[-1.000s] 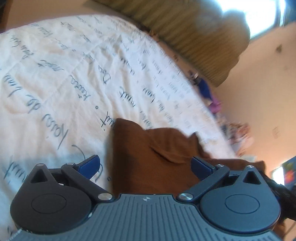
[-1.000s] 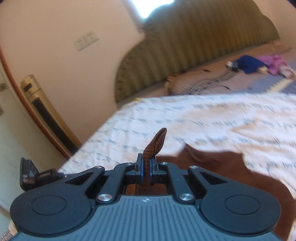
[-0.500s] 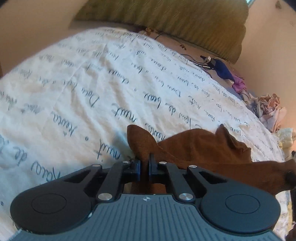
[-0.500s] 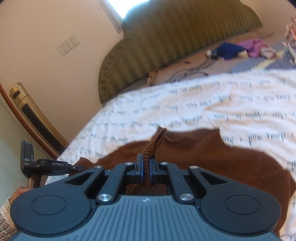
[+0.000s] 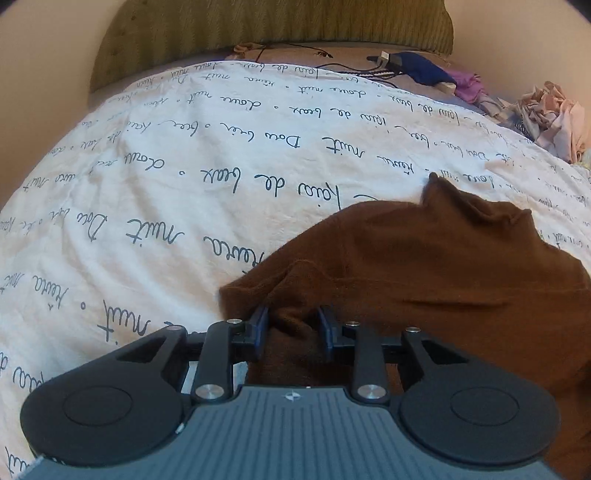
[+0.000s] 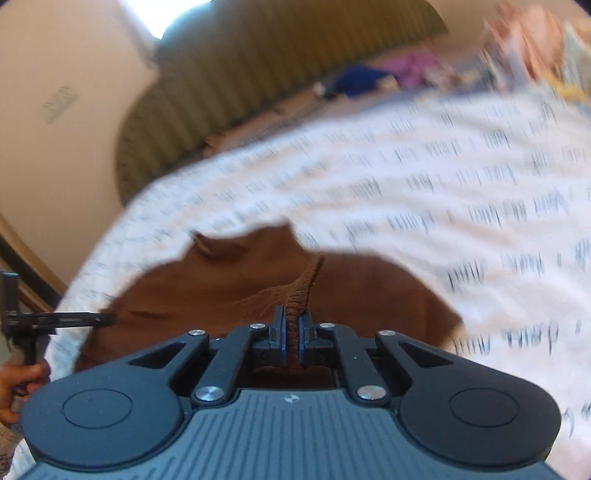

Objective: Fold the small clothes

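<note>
A brown garment (image 5: 424,266) lies spread on the white bedspread with script print (image 5: 184,184). In the left wrist view my left gripper (image 5: 292,325) is at the garment's near left corner. Its jaws are opening, with a loose bunch of brown cloth still between the blue pads (image 5: 260,325). In the blurred right wrist view my right gripper (image 6: 291,325) is shut on a ribbed edge of the brown garment (image 6: 229,280), holding it just above the rest of the cloth. A finger of the left gripper (image 6: 74,318) shows at that view's left edge, held by a person's hand (image 6: 18,376).
A green striped headboard (image 5: 258,22) closes off the far end of the bed. Near it lie a blue cloth (image 5: 421,68), a purple cloth (image 5: 467,83) and a dark cable (image 5: 332,66). A heap of pale clothes (image 5: 554,110) sits at the far right.
My left gripper closed on the garment's corner, swung across the bed, and its jaws have now parted again. My right gripper came down and across with the ribbed edge still clamped.
</note>
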`<action>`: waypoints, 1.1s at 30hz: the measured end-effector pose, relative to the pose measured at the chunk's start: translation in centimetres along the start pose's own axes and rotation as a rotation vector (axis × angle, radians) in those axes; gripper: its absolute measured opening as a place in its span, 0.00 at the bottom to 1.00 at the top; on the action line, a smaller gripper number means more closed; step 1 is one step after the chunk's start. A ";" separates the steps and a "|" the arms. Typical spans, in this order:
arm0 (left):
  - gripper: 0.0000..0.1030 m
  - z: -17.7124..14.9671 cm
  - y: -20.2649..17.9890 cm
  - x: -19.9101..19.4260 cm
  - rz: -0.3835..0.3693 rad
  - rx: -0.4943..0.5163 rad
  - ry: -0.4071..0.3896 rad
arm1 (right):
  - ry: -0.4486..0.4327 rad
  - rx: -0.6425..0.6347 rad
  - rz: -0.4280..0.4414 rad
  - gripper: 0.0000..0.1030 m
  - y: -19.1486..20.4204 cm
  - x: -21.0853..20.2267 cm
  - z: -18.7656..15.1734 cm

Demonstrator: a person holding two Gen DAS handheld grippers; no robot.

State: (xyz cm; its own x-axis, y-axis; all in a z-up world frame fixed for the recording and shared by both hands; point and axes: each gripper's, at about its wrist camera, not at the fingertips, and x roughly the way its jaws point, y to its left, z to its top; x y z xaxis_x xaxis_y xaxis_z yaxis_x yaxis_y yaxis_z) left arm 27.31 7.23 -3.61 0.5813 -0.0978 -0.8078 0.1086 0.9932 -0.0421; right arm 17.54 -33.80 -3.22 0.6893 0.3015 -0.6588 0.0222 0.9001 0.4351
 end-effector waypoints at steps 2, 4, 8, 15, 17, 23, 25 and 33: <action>0.56 0.0 1.0 -1.7 0.013 -0.028 -0.033 | 0.030 0.027 -0.005 0.06 -1.5 1.3 -1.4; 0.73 0.4 2.6 -3.9 0.032 -0.070 -0.100 | 0.022 0.032 0.005 0.06 -1.6 1.2 -2.0; 0.73 1.6 4.8 -7.5 -0.004 -0.111 -0.164 | -0.021 0.010 0.048 0.06 -0.5 -0.4 -1.1; 0.87 0.2 1.9 -4.7 -0.092 -0.096 -0.076 | -0.108 -0.072 0.048 0.05 2.1 -3.9 0.8; 0.87 -0.5 2.0 -2.3 -0.081 -0.106 -0.027 | -0.107 -0.079 0.003 0.05 1.3 -4.2 0.6; 0.83 -0.9 4.6 -0.8 -0.096 -0.210 -0.006 | 0.029 -0.030 -0.081 0.08 -3.8 -1.0 -2.7; 0.66 -0.3 5.4 -1.2 -0.129 -0.246 -0.005 | 0.027 -0.003 -0.067 0.16 -4.0 -0.7 -3.0; 0.06 0.1 7.7 1.1 -0.302 -0.380 0.078 | 0.024 -0.074 -0.018 0.79 -0.8 -0.6 -2.8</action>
State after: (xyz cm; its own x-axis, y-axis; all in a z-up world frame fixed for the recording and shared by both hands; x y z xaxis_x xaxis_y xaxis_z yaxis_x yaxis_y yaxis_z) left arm 28.89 14.79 -4.74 0.5054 -0.3948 -0.7672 -0.0473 0.8751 -0.4815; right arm 15.08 -33.85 -4.84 0.6719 0.2918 -0.6807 -0.0196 0.9258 0.3775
